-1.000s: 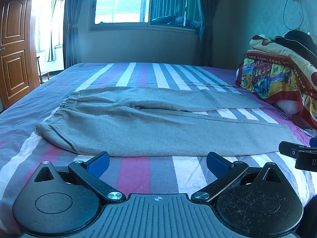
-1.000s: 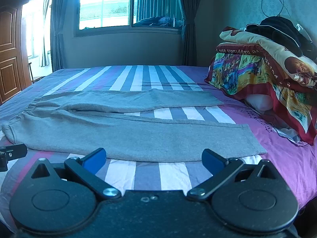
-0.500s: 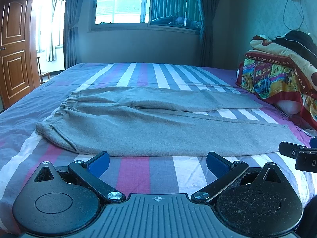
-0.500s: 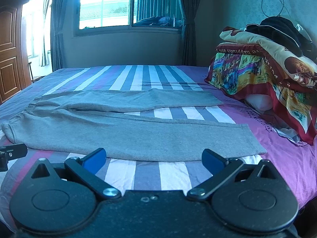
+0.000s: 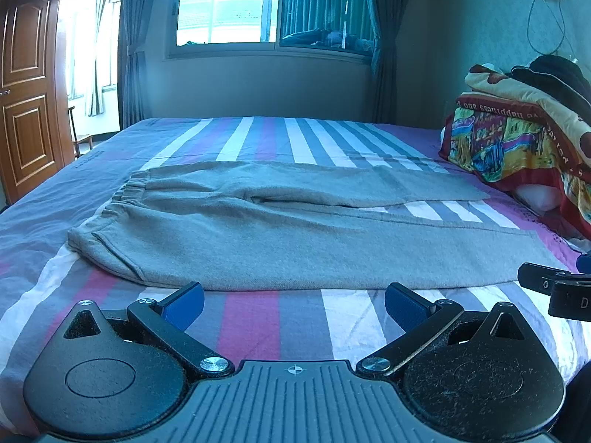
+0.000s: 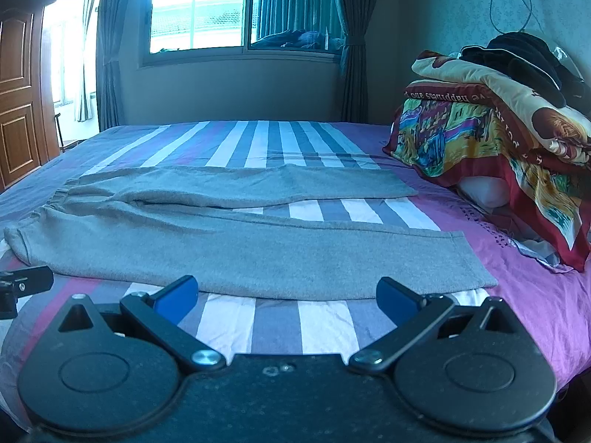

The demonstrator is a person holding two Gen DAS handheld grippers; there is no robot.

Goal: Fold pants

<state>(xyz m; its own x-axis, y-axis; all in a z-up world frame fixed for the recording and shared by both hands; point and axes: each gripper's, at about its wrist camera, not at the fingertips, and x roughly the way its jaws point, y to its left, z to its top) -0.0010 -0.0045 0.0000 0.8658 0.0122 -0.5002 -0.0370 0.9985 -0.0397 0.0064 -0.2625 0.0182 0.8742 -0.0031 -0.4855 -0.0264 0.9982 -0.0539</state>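
Lying flat across the striped bed (image 5: 258,136), the grey pants (image 5: 295,243) stretch sideways, with the elastic waistband (image 5: 122,199) toward 9 o'clock and both leg hems toward 3 o'clock. The two legs are spread in a narrow V: the far leg (image 6: 258,184) runs at about 12 o'clock from the near one, and a strip of striped sheet shows between them toward the hems. Nothing is folded yet.

At 6 o'clock in the left wrist view, the left hand-held gripper (image 5: 294,304) hovers just short of the near leg's lower edge, its blue-padded fingers (image 5: 184,304) spread wide apart and holding nothing. The right hand-held gripper (image 6: 286,297) sits likewise at 6 o'clock in its own view, fingers (image 6: 397,301) wide apart and empty, close to the near leg's edge, with the hem (image 6: 476,258) at about 2 o'clock.

A pile of colourful blankets (image 6: 491,147) with dark clothing (image 6: 524,55) on top rests on the bed at 3 o'clock. A curtained window (image 5: 229,11) fills the wall at 12 o'clock, and a wooden door (image 5: 26,92) stands at 9 o'clock.
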